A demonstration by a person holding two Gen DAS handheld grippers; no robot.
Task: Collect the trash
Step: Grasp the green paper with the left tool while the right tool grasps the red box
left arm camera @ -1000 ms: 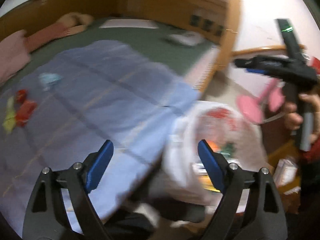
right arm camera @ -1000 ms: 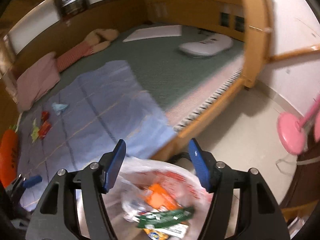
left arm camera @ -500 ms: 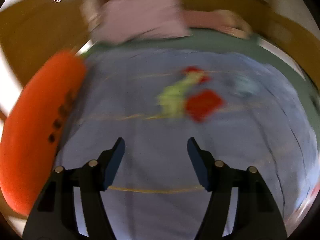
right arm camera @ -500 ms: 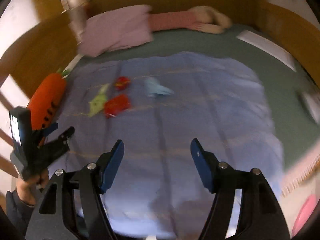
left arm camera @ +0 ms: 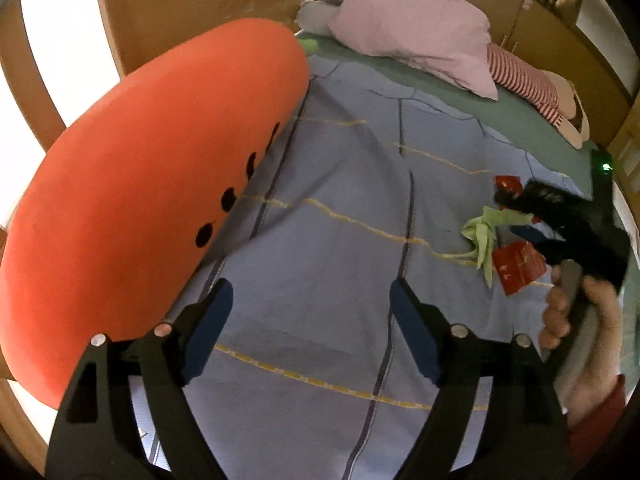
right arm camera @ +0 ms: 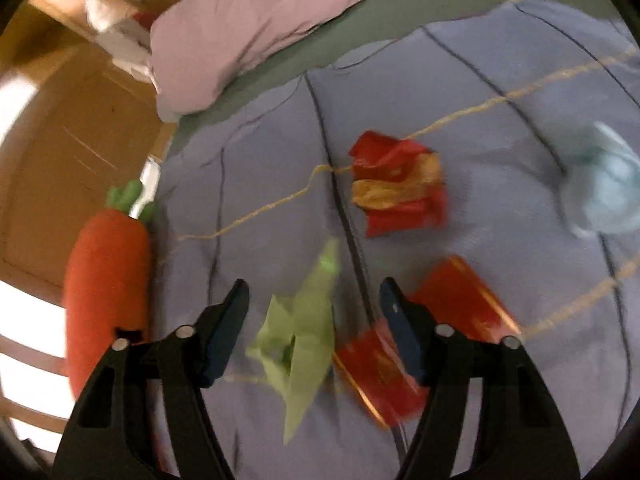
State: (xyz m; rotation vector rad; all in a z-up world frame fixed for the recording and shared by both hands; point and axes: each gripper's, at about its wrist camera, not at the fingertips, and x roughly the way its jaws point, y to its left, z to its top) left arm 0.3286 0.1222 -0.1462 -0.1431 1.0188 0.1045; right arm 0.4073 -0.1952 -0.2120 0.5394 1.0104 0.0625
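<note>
A second ago both my cameras looked down into the white plastic trash bag by the bed; now neither view shows it, and I am over the blue checked blanket [left arm camera: 340,260] instead. So I judge the next pickup is starting. My right gripper [right arm camera: 314,304] has just been closing, yet its jaws stand apart around the crumpled green paper scrap [right arm camera: 300,344] without pressing it. Just beside lie a flat red foil wrapper [right arm camera: 460,300], a crumpled red-and-gold wrapper [right arm camera: 396,184] and a pale blue tissue wad [right arm camera: 604,192]. My left gripper [left arm camera: 310,308] has just been opening and hangs empty near the orange plush carrot [left arm camera: 140,184].
</note>
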